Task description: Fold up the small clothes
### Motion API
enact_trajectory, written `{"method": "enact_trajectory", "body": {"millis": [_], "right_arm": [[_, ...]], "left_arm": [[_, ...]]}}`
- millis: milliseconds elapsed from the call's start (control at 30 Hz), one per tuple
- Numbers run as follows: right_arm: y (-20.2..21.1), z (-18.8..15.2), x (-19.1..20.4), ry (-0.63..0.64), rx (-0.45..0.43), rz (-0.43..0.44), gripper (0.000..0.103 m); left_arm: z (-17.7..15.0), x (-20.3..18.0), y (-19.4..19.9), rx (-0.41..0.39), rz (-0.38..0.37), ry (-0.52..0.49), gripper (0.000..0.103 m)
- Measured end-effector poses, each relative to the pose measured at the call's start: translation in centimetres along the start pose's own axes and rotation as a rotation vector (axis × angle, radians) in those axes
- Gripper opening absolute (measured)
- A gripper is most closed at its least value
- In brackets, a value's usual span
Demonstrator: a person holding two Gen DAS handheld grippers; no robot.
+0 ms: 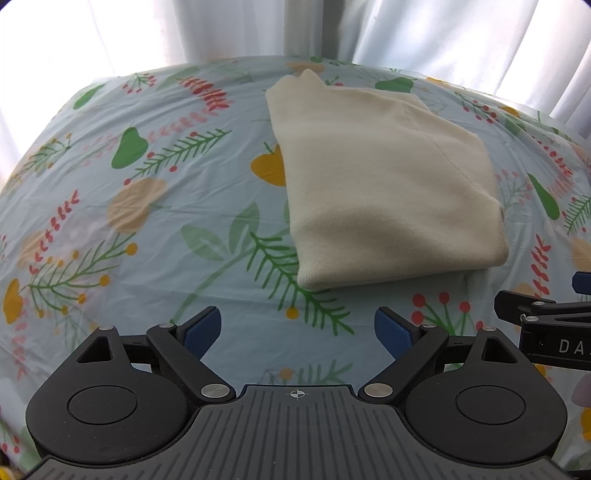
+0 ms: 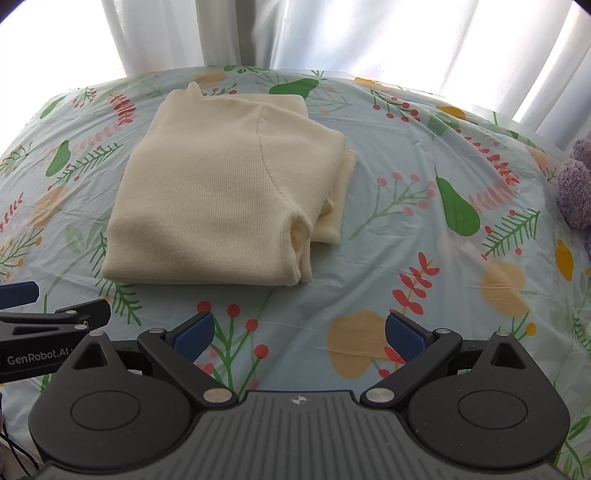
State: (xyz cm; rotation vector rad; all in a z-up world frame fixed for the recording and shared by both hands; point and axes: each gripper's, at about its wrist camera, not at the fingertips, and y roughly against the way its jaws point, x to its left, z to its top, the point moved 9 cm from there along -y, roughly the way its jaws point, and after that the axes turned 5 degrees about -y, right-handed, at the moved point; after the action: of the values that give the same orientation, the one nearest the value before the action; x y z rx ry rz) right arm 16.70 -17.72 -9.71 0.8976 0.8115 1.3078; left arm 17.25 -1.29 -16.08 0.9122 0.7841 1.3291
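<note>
A cream knit sweater (image 1: 384, 177) lies folded into a thick rectangle on the floral cloth; it also shows in the right wrist view (image 2: 221, 199), with stacked folded layers at its right edge. My left gripper (image 1: 297, 332) is open and empty, hovering just in front of the sweater's near edge. My right gripper (image 2: 299, 332) is open and empty, in front of and to the right of the sweater. Each gripper shows at the edge of the other's view: the right one (image 1: 546, 317) and the left one (image 2: 44, 314).
The table is covered by a light blue floral tablecloth (image 1: 147, 221). White curtains (image 2: 369, 33) hang behind the far edge. A purple knitted item (image 2: 576, 184) lies at the right edge of the table.
</note>
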Motion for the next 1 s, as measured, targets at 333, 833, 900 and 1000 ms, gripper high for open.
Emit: {"method": "enact_trajectory", "body": {"millis": [333, 833, 900, 1000], "right_arm": [[0.06, 0.03, 0.03, 0.004, -0.002, -0.003, 0.099], [-0.19, 0.04, 0.01, 0.011, 0.003, -0.005, 0.099], [-0.23, 0.06, 0.00, 0.014, 0.002, -0.006, 0.099], [-0.25, 0.08, 0.09, 0.015, 0.001, -0.007, 0.099]], "left_arm": [[0.04, -0.15, -0.02, -0.002, -0.009, -0.002, 0.094], [0.03, -0.01, -0.36, 0.004, -0.009, 0.006, 0.094], [0.00, -0.07, -0.41, 0.006, -0.012, 0.005, 0.094], [-0.03, -0.11, -0.55, 0.009, -0.015, 0.005, 0.094]]}}
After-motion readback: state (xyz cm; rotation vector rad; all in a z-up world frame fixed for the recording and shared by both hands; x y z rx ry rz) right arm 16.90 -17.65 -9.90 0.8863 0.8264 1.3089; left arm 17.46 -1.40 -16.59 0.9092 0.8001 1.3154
